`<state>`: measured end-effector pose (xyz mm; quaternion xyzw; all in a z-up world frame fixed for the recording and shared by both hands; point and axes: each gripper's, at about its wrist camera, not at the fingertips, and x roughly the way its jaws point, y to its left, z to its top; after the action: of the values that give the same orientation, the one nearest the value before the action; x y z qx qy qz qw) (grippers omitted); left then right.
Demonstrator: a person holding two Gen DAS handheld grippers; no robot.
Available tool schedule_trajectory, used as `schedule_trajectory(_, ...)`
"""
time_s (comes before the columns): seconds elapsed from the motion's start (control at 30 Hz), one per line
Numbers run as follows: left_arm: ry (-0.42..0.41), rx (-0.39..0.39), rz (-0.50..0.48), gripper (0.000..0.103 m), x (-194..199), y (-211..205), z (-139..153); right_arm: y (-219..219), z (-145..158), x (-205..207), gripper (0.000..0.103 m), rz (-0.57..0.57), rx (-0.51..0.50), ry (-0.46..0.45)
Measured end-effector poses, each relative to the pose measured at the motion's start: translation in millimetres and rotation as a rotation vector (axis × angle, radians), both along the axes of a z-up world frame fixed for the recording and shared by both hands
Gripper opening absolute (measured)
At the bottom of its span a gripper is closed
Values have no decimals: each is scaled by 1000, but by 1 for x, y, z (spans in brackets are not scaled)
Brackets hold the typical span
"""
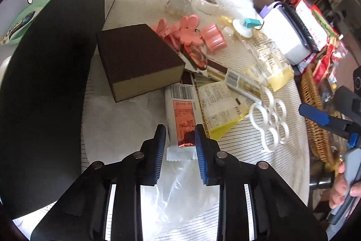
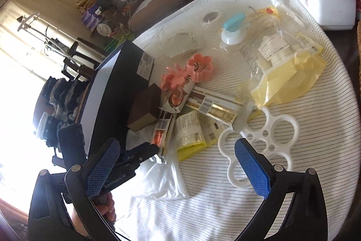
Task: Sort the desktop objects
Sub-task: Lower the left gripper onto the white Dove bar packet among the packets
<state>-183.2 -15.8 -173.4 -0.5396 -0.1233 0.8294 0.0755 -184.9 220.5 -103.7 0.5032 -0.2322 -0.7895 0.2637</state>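
now, in the left wrist view, the left gripper [image 1: 179, 139] has its jaws narrowed around the near end of a flat white snack packet [image 1: 181, 119] with an orange label; the ribbed blue pads sit right at the packet's two long edges, though true contact is hard to tell. just beyond the left jaw, a brown sponge block [image 1: 137, 60] with a tan foam side crowds in, and a tall black box wall [image 1: 52, 83] closes off that whole side. past the right jaw, striped cloth lies open up to a white plastic ring holder [image 1: 269, 119]. crinkled clear plastic [image 1: 180, 191] lies under the jaws.

in the right wrist view, the right gripper [image 2: 178, 164] stands with jaws wide apart and nothing between the pads. its right finger overlaps the ring holder's [image 2: 261, 139] near loops. ahead of the jaws lie yellow packets [image 2: 191, 134] and pink flower-shaped cutters [image 2: 199, 68]. bare striped tablecloth [image 2: 225, 207] between the jaws gives open room.
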Motion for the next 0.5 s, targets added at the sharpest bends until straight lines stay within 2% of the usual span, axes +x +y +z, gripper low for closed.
schedule_trajectory(0.07,4,18,11,38,2,0,0,-3,-3,0,103,2,-13,-19)
schedule_trajectory(0.1,-2,24,11,48,1,1,-1,-5,-3,1,103,5,-13,-19)
schedule_trajectory(0.13,-11,21,7,54,-1,5,-3,-6,-3,1,103,6,-7,-17)
schedule_trajectory(0.2,-8,-25,-10,59,-4,16,-4,-7,-2,2,103,4,4,-12)
schedule_trajectory(0.27,13,-116,-44,59,-6,31,-6,-5,-2,2,103,-7,0,-13)
schedule_trajectory(0.37,26,-202,-84,48,-4,44,-12,-3,-2,2,103,-12,1,-13)
schedule_trajectory(0.4,30,-206,-98,44,-3,45,-11,-4,-2,2,103,-8,4,-15)
schedule_trajectory(0.5,41,-172,-110,43,0,44,0,-8,-3,3,103,6,7,-16)
